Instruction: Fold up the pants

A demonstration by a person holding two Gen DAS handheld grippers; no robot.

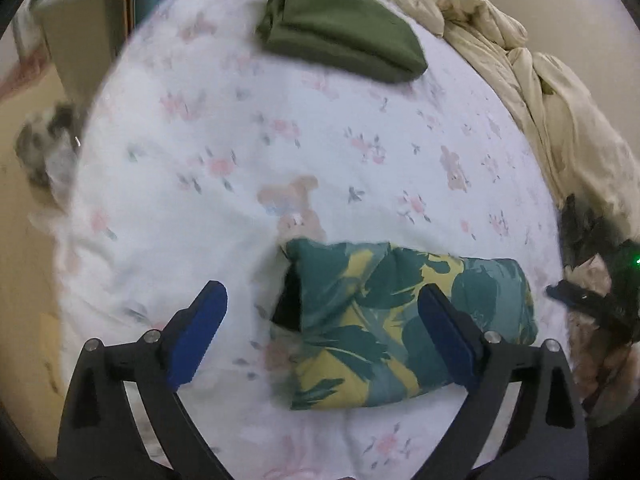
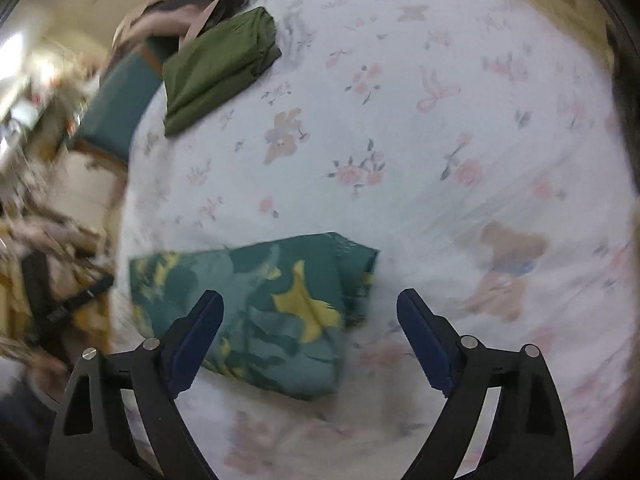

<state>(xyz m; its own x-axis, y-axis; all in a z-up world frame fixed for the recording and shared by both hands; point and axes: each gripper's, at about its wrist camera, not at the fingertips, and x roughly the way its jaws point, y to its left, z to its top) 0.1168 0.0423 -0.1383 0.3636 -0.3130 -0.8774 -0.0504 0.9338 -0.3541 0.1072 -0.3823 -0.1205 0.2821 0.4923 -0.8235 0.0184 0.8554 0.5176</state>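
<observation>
The teal and yellow leaf-print pants (image 1: 384,320) lie folded into a compact bundle on the floral bed sheet (image 1: 240,152). My left gripper (image 1: 320,300) is open above the bundle's left part, its right finger over the fabric, holding nothing. In the right wrist view the same folded pants (image 2: 272,304) lie low and left of centre. My right gripper (image 2: 310,304) is open and empty above the bundle's right edge.
A folded olive green garment (image 1: 340,28) lies at the far end of the bed, also in the right wrist view (image 2: 220,68). A crumpled cream blanket (image 1: 520,72) runs along the right side. The bed edge drops off at left (image 1: 80,160). Dark straps and clutter (image 2: 52,304) sit beside the bed.
</observation>
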